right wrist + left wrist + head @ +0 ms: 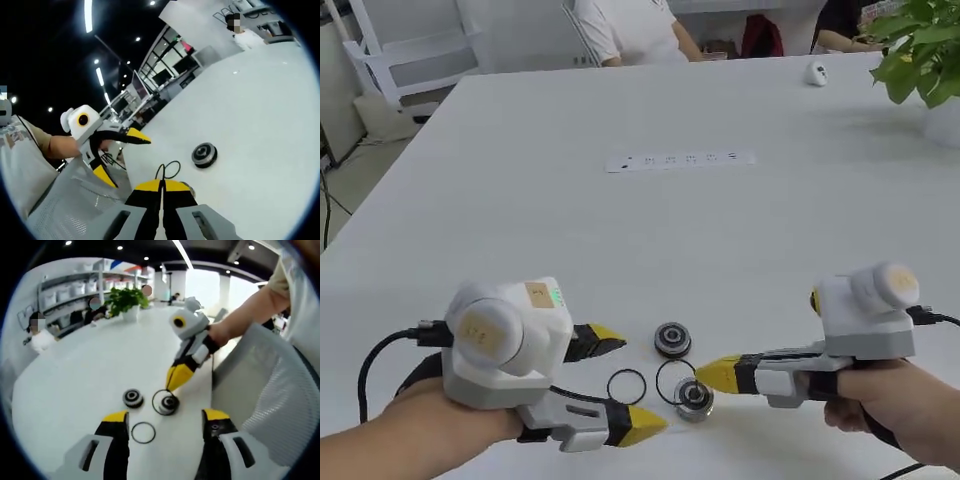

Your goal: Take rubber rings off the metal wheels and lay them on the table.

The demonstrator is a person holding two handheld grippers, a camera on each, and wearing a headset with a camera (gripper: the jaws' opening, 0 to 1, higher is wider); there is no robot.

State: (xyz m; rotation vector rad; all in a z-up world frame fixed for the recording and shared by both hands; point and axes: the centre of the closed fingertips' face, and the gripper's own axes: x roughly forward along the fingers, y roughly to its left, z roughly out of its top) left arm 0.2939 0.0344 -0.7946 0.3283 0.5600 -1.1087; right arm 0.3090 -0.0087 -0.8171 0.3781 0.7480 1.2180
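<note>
A metal wheel (pixel 672 340) (pixel 133 398) (pixel 204 154) with its black rubber ring still on lies flat on the white table (pixel 650 230). Just to its right is a second wheel (pixel 694 397) (pixel 169 402). My right gripper (pixel 710 375) (pixel 171 385) (pixel 161 184) is shut on the thin rubber ring (pixel 675 361) (pixel 154 405) (pixel 167 169) that loops loosely beside this second wheel. A loose ring (pixel 626 386) (pixel 143 432) lies flat between the jaws of my left gripper (pixel 625 382) (pixel 166 416) (pixel 127 161), which is open and touches nothing.
A white power strip (pixel 680 160) lies mid-table. A small white object (pixel 816 73) and a potted plant (pixel 920 50) are at the far right. A person (pixel 630 30) sits at the far edge. A grey mesh chair (pixel 270 390) is at the near side.
</note>
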